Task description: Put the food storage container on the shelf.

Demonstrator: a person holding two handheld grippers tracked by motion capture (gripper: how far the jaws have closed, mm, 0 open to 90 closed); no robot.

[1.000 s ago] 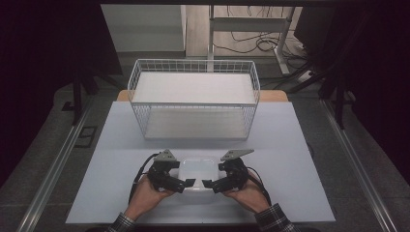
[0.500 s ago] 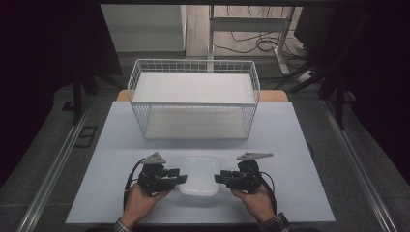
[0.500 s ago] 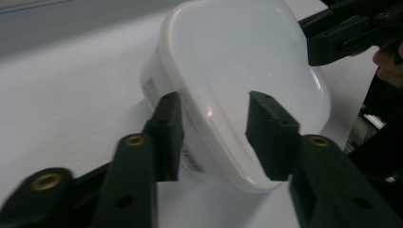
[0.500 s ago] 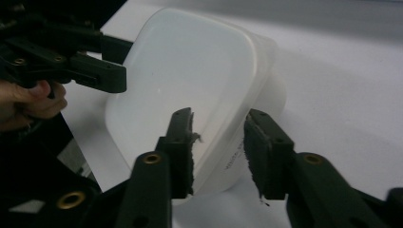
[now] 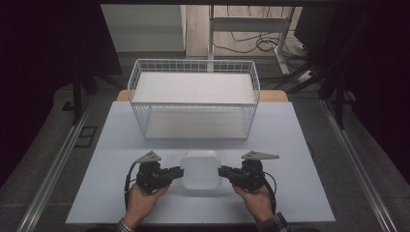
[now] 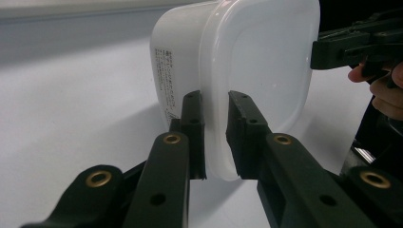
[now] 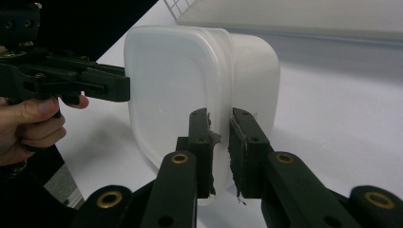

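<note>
A white translucent plastic container (image 5: pixel 200 169) with a lid is near the table's front edge, between my two grippers. My left gripper (image 5: pixel 180 172) holds its left rim and my right gripper (image 5: pixel 222 172) its right rim. In the left gripper view the jaws (image 6: pixel 216 102) have just been closing and now pinch the rim of the container (image 6: pixel 256 61). The right gripper (image 7: pixel 219 116) has closed the same way on the opposite rim of the container (image 7: pixel 176 76). A printed label shows on the container's side.
A white wire basket (image 5: pixel 193 121) stands empty at the back middle of the pale table (image 5: pixel 121 145). Dark floor, metal rails and cables surround the table. The person's hands (image 5: pixel 140 203) hold the grippers at the front edge.
Both grippers swung out to the container's left and right sides and their jaws closed on its rim. The container now sits a little farther from the front edge and looks bigger from above.
</note>
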